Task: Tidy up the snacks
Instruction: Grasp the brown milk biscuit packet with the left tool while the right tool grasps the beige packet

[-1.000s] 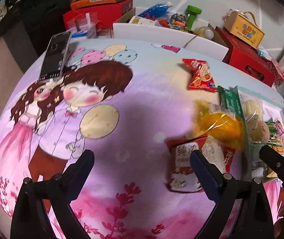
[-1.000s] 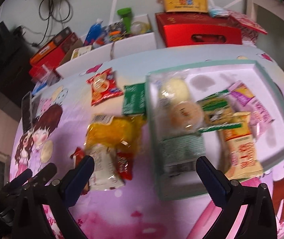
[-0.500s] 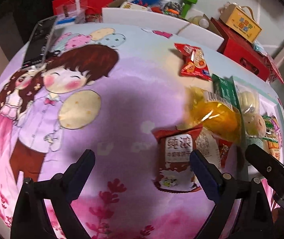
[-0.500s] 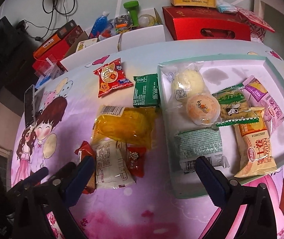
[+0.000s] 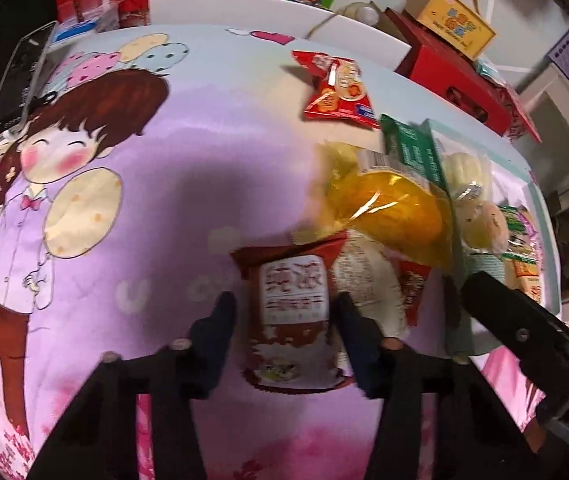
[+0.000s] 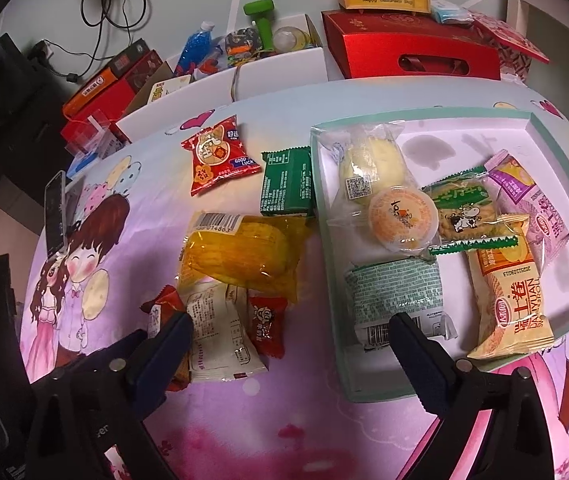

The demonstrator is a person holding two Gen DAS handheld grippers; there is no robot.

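My left gripper (image 5: 284, 316) sits low over the brown-red milk packet (image 5: 294, 312), its fingers apart and straddling the packet's sides, not yet pinching it as far as I can tell. From the tray (image 6: 560, 152), that packet lies farthest out on the left side, at the outer edge of a loose heap on the cartoon tablecloth (image 5: 132, 200). Touching it on the tray side is a white packet (image 6: 220, 332), then a small red candy (image 6: 266, 326), and a yellow bag (image 6: 240, 256) rests partly over the white packet's far end. My right gripper (image 6: 290, 344) hovers wide open and holds nothing, one finger over the heap, the other over the tray's near left corner above a teal-printed wrapper (image 6: 396, 292). Further in the tray lie a round orange jelly cup (image 6: 400, 216), a pale bun in clear wrap (image 6: 368, 156), a green cracker pack (image 6: 464, 212), a yellow roll packet (image 6: 512, 300) and a purple packet (image 6: 532, 200). Just outside the tray's far left edge stands a green packet (image 6: 286, 184), with a red lucky-print bag (image 6: 216, 156) beyond it, both still to be collected. The risk I see is the closing fingers catching the white packet's edge, since it touches the milk packet, so a lift would drag it and tip the yellow bag. The slick foil could also squirt out if I pinch it near the end seam. My right gripper's finger hangs near the heap, so a careless swing toward the tray could have the two tools collide.
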